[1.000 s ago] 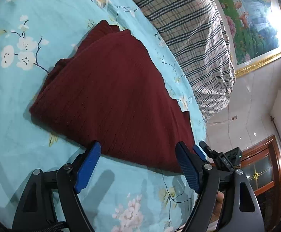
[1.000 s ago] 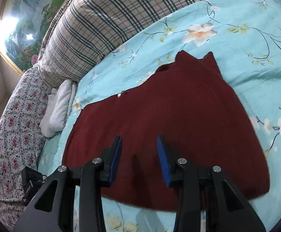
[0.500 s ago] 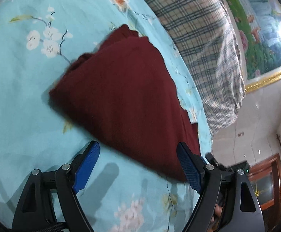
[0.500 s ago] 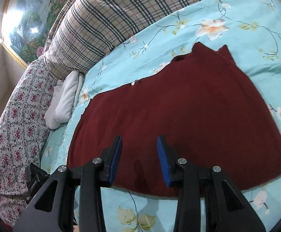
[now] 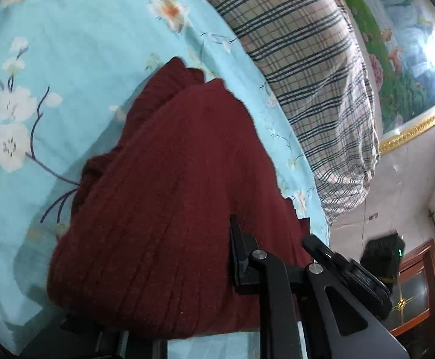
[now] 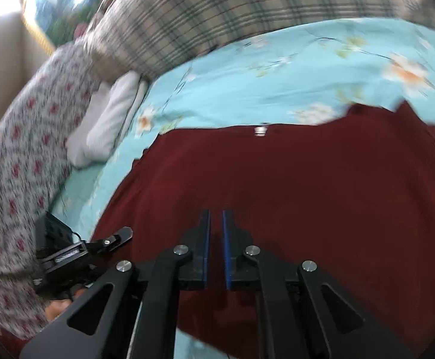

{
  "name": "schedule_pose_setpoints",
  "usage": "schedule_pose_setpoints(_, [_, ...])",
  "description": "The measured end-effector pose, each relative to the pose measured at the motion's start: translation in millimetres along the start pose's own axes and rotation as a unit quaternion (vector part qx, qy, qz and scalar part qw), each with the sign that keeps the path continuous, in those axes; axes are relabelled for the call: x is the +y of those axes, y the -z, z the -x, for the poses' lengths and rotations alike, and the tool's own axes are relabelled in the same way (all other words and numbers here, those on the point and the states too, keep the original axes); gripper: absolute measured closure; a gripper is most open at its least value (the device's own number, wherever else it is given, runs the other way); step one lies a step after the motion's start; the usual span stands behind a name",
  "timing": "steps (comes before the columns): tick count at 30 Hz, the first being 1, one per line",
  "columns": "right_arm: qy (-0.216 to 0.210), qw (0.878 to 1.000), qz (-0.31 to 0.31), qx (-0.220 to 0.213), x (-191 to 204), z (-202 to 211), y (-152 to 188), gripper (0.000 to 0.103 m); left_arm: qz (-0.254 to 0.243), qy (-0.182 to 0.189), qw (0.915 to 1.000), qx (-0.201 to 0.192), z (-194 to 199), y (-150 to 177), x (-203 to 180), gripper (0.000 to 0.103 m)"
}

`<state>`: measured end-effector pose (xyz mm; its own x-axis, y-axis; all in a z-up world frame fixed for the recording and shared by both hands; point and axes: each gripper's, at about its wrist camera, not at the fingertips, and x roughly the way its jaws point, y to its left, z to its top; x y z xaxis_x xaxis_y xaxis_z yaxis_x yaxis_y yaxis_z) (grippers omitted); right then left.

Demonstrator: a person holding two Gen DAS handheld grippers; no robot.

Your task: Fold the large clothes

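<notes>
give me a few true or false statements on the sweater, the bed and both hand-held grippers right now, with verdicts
1. The sweater is dark red. True.
2. It lies on a plain white sheet. False: the bedsheet is light blue with flowers.
3. The right hand-held gripper has its fingers spread wide. False: the blue pads stand nearly together over the sweater.
4. A plaid quilt sits at the sheet's far edge. True.
5. In the left wrist view, sweater fabric covers the lower part of the left hand-held gripper. True.
6. The sweater hangs off the bed. False: it rests on the sheet.
</notes>
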<state>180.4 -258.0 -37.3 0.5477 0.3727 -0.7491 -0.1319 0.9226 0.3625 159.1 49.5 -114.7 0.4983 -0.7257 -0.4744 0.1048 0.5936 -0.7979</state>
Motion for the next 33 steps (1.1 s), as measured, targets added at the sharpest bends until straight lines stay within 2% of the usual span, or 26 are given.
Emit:
schedule_pose_setpoints(2, [0.039, 0.997, 0.019, 0.057, 2, -32, 1, 0.096, -0.012, 0.011, 0.9999, -0.002, 3, -3, -11, 0.088])
schedule_pose_setpoints(3, [0.032, 0.997, 0.015, 0.072, -3, -48, 5, 0.097, -0.02, 0.018, 0.9996, -0.003, 4, -5, -18, 0.088])
schedule_pose_setpoints(4, [0.019, 0.998, 0.007, 0.068, -6, -50, 5, 0.101, -0.029, 0.022, 0.9993, -0.004, 6, -6, -24, 0.088])
schedule_pose_setpoints(7, [-0.016, 0.997, -0.037, 0.068, -21, -51, 6, 0.102, -0.078, 0.036, 0.9963, -0.003, 7, -10, -62, 0.088])
schedule_pose_setpoints(11, [-0.05, 0.995, -0.049, 0.069, -24, -48, 11, 0.102, -0.148, 0.054, 0.9873, 0.019, -10, -4, -118, 0.088])
schedule_pose_setpoints(13, [-0.087, 0.991, -0.08, 0.067, -36, -31, 11, 0.101, -0.177, 0.06, 0.982, 0.029, -20, 1, -142, 0.088])
schedule_pose_setpoints(14, [-0.099, 0.989, -0.1, 0.055, -46, -21, 10, 0.101, -0.196, 0.062, 0.9779, 0.036, -29, 5, -158, 0.088])
schedule_pose_setpoints(17, [-0.121, 0.976, -0.181, -0.015, -98, 31, 13, 0.097, -0.264, 0.062, 0.9609, 0.059, -64, 28, -201, 0.088])
schedule_pose_setpoints(19, [-0.135, 0.959, -0.242, -0.052, -144, 61, 19, 0.097, -0.293, 0.056, 0.9509, 0.082, -90, 47, -216, 0.088])
schedule_pose_setpoints(21, [-0.145, 0.944, -0.29, -0.065, -176, 78, 27, 0.093, -0.34, 0.035, 0.9333, 0.11, -122, 78, -231, 0.088])
schedule_pose_setpoints(23, [-0.154, 0.933, -0.318, -0.066, -195, 88, 34, 0.075, -0.381, 0.008, 0.9146, 0.136, -151, 111, -235, 0.089])
schedule_pose_setpoints(24, [-0.162, 0.928, -0.328, -0.064, -201, 90, 37, 0.057, -0.391, 0.003, 0.91, 0.139, -156, 120, -236, 0.089])
schedule_pose_setpoints(26, [-0.167, 0.925, -0.338, -0.056, -205, 91, 39, 0.056, -0.43, -0.017, 0.895, 0.118, -158, 137, -241, 0.089])
schedule_pose_setpoints(27, [-0.177, 0.924, -0.334, -0.055, -204, 92, 40, 0.056, -0.44, -0.023, 0.8908, 0.111, -158, 140, -242, 0.089])
schedule_pose_setpoints(31, [-0.174, 0.932, -0.314, -0.042, -200, 91, 28, 0.05, -0.456, -0.03, 0.884, 0.101, -156, 139, -242, 0.088])
schedule_pose_setpoints(33, [-0.18, 0.933, -0.309, -0.043, -198, 92, 23, 0.047, -0.466, -0.033, 0.8788, 0.096, -154, 141, -241, 0.088])
